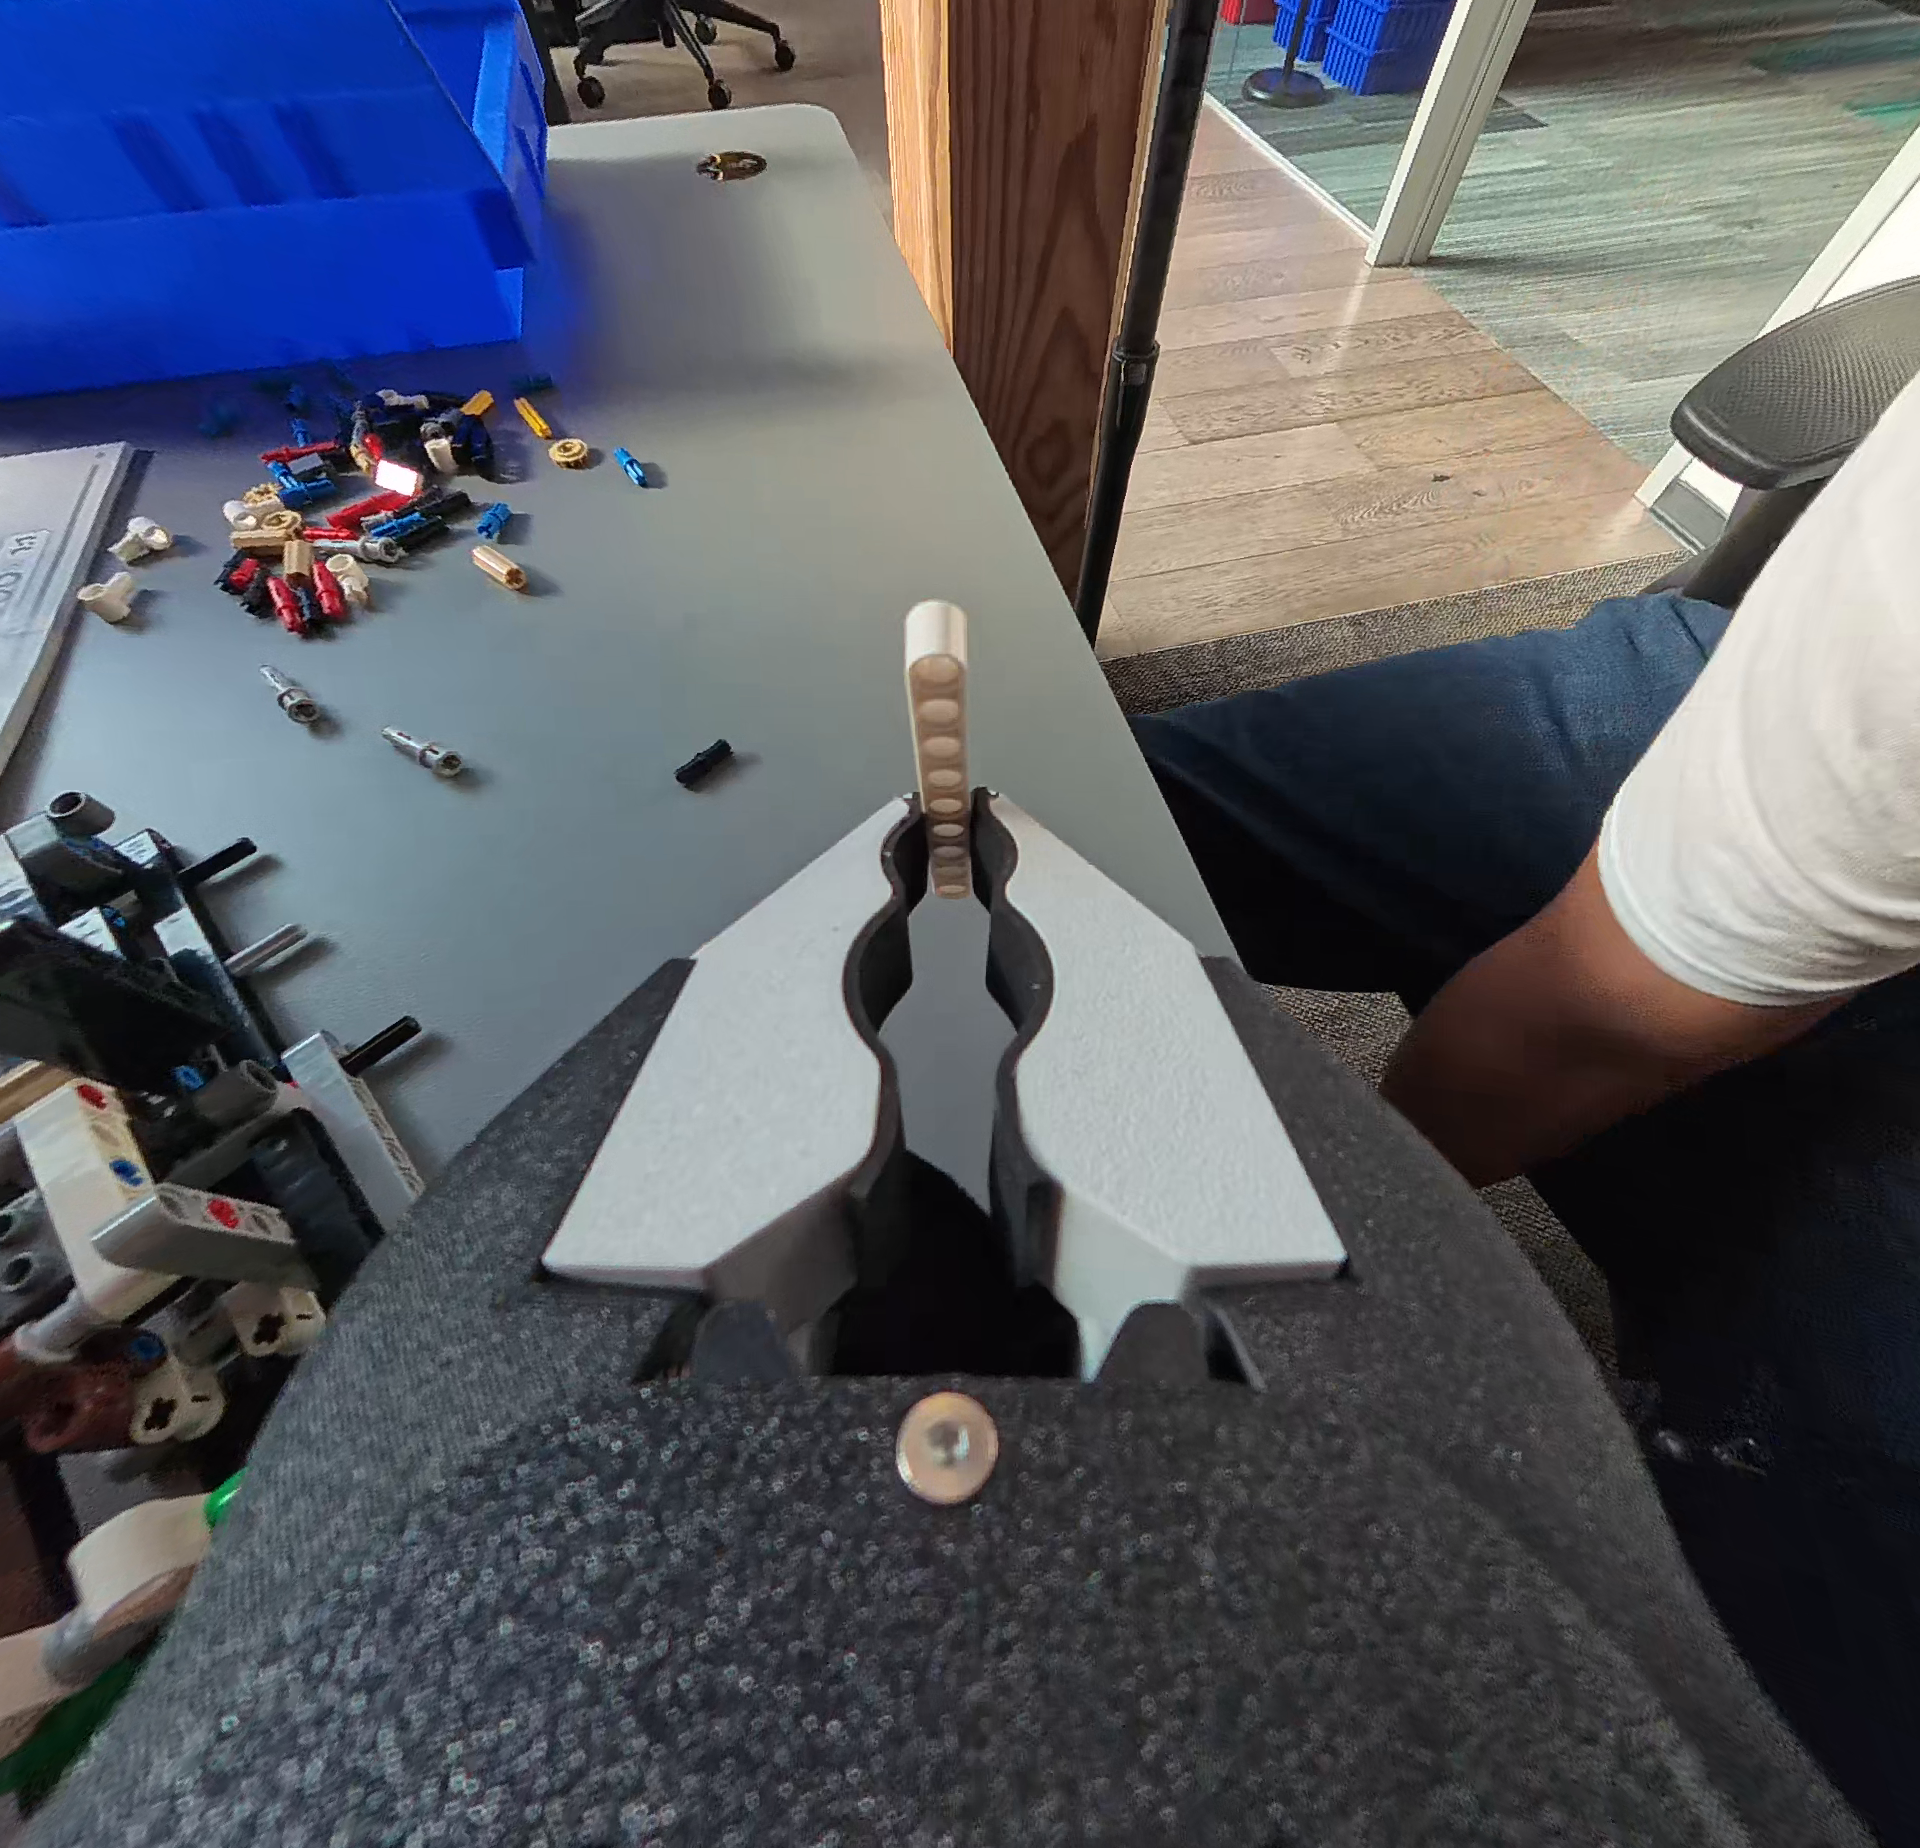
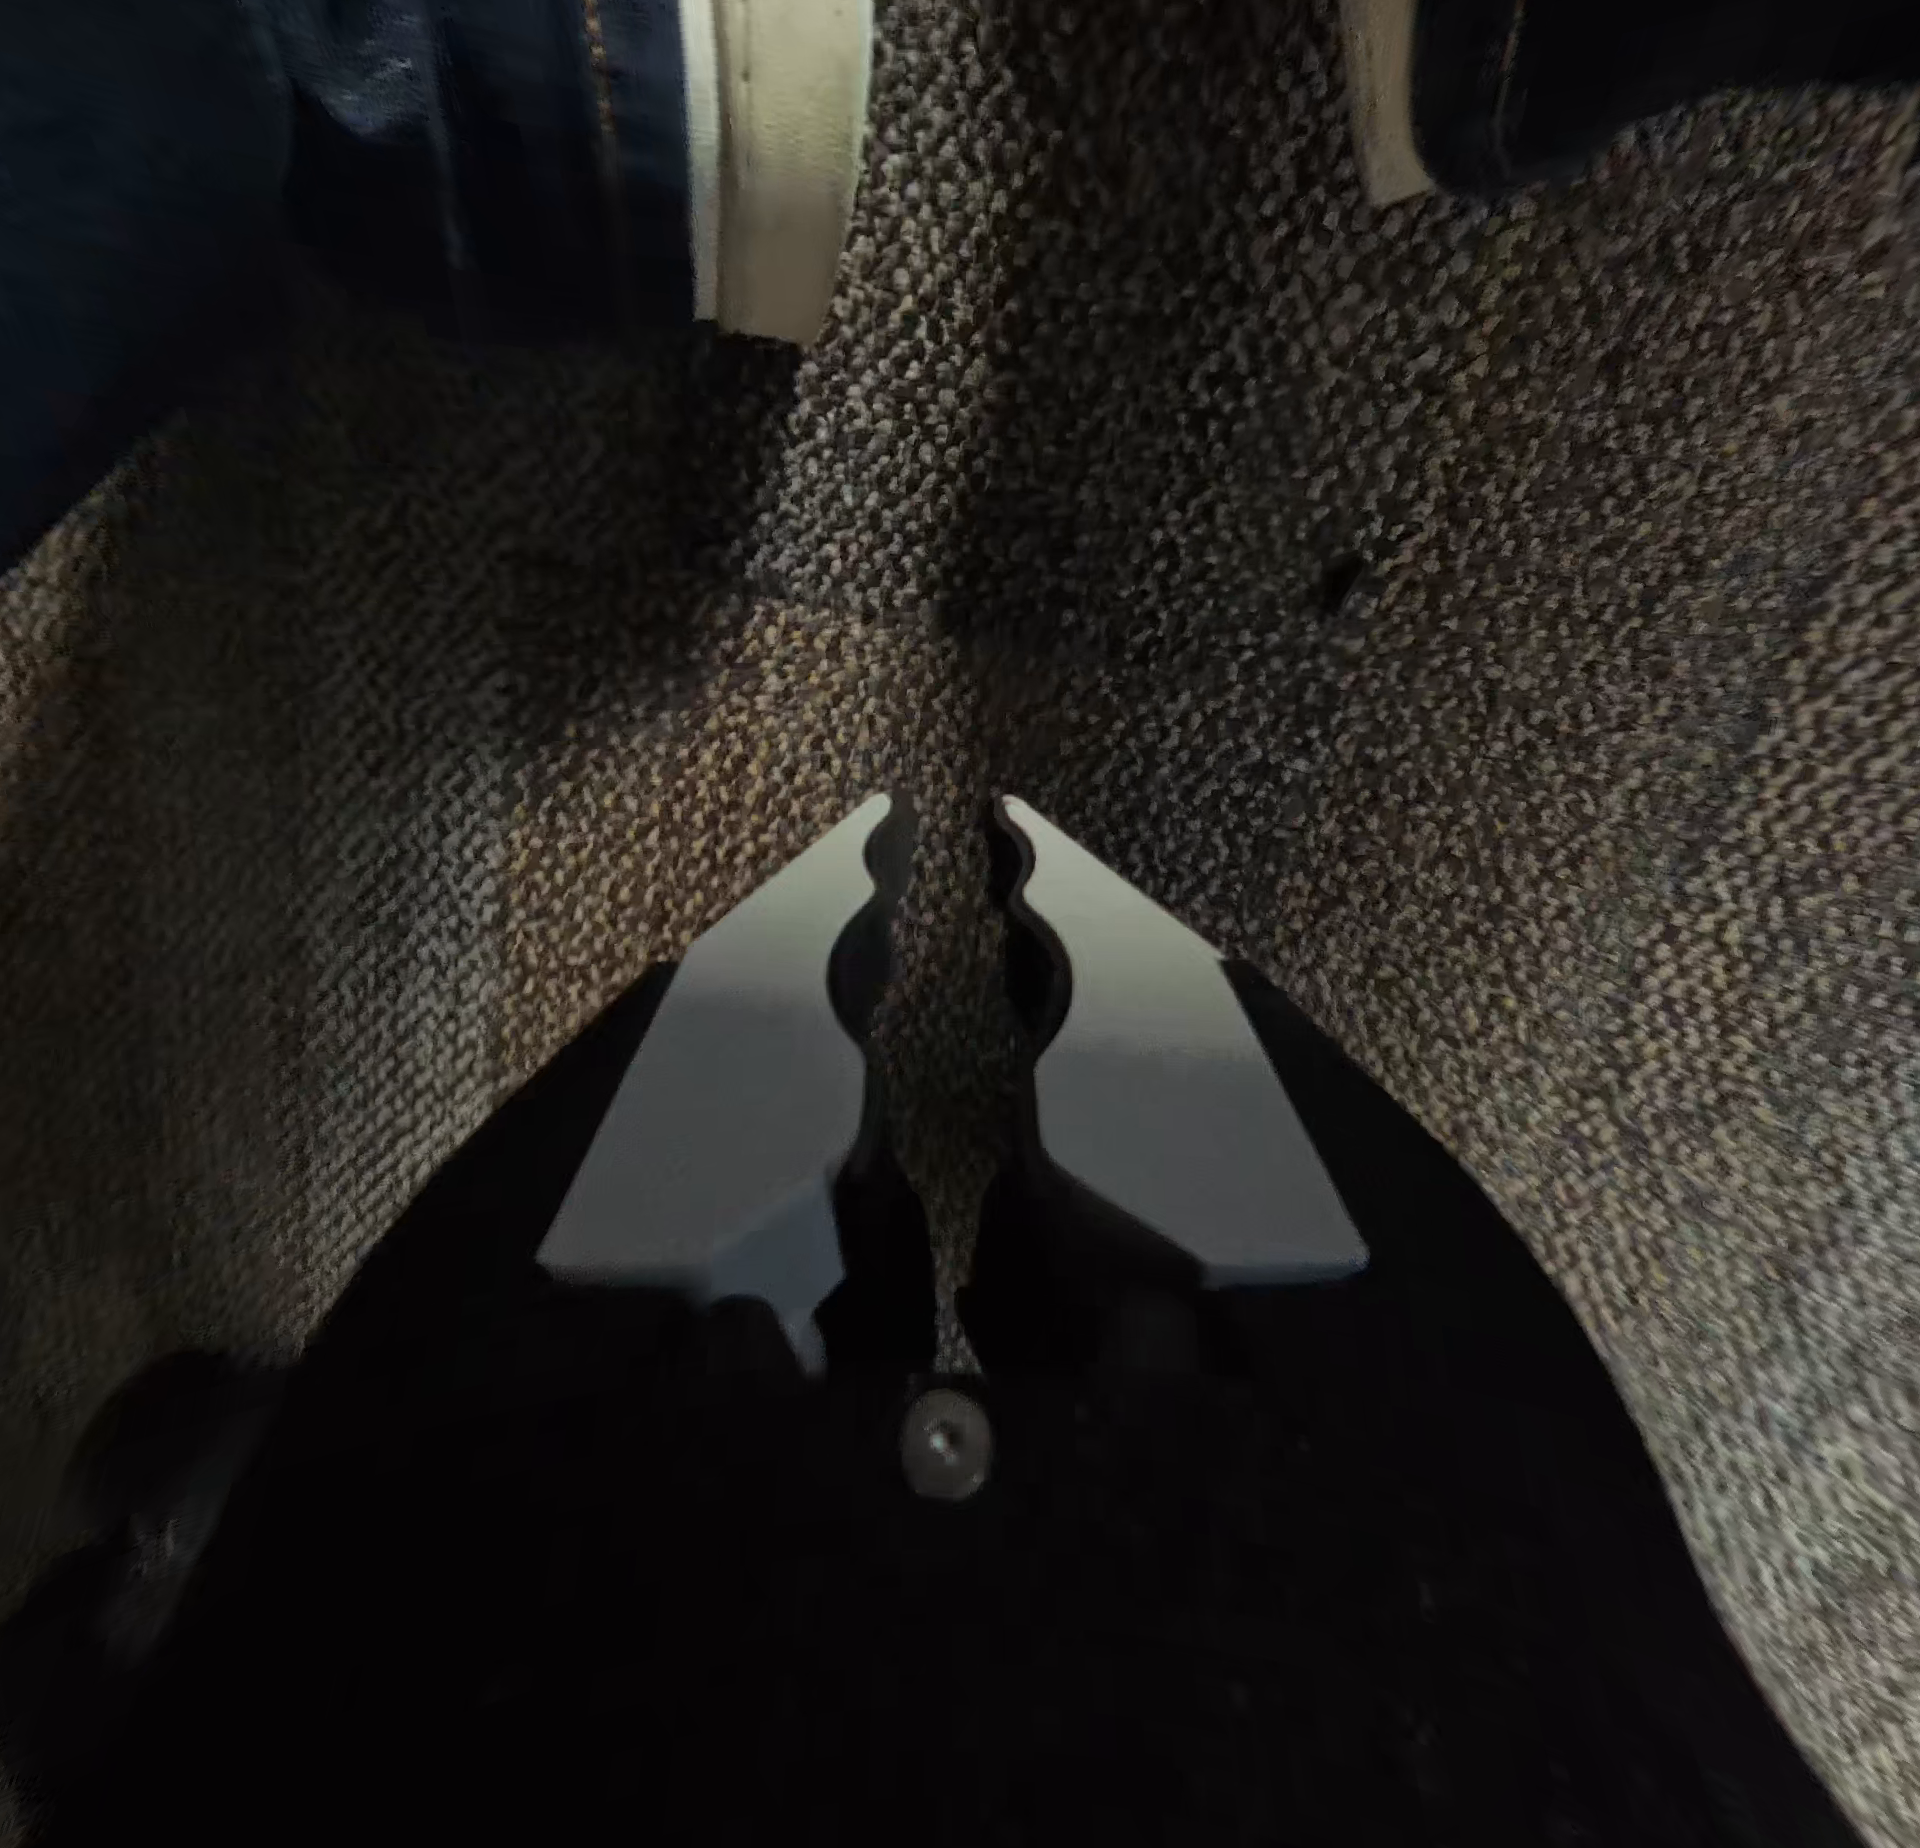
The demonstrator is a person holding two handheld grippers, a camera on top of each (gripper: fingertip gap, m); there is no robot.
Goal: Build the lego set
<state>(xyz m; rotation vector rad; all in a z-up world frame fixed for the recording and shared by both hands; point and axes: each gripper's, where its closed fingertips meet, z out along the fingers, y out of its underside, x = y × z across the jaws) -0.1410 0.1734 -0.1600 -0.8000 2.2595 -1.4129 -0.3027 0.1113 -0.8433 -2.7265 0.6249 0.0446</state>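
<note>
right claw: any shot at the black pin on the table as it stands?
Probably not right away. The right claw points down at carpet below the table, empty with a narrow gap. The black pin lies in the open on the table, so the claw must first come up.

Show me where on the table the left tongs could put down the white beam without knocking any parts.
Free: the grey table between the loose parts pile and its right edge, and the stretch ahead of the left tongs, which grip the white beam, past the black pin. Crowded: the partly built model at lower left and the pile by the blue bin.
</note>
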